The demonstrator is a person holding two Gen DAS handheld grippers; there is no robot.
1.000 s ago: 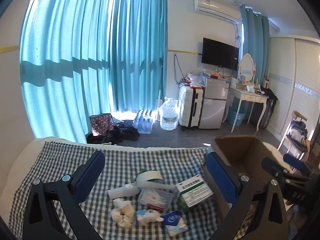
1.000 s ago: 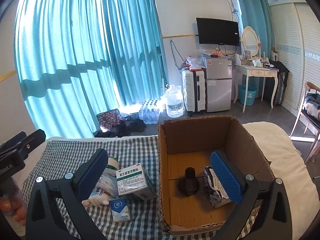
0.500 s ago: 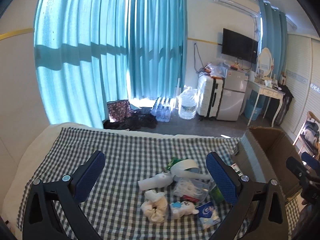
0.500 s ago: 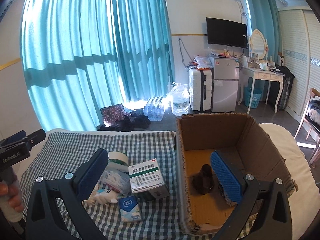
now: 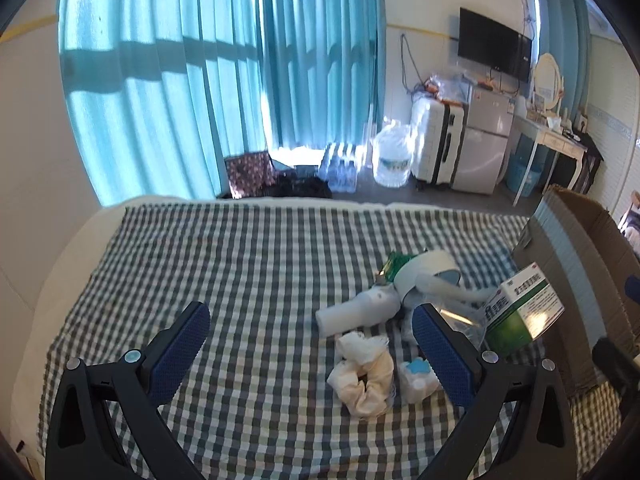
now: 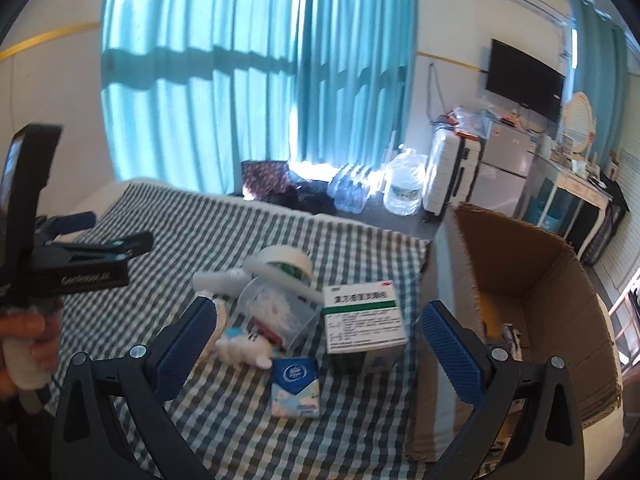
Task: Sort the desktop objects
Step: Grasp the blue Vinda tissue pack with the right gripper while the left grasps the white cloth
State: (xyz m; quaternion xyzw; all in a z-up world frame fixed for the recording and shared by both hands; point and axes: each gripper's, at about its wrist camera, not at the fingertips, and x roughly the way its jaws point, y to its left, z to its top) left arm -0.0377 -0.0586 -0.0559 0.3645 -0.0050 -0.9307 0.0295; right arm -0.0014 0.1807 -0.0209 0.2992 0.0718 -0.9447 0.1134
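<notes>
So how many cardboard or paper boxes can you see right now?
2. The big open cardboard box stands at the right edge of the checked cloth. The green-and-white medicine box sits on the cloth just left of it, beside the pile. The pile may hide more.

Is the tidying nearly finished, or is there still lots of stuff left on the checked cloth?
Not nearly. The cardboard box holds something, partly hidden behind the right gripper. Both grippers, including the left gripper, are open and hold nothing. Still on the cloth: the green medicine box, tissue pack, tape roll, white tube, small plush toy and clear bag.
</notes>
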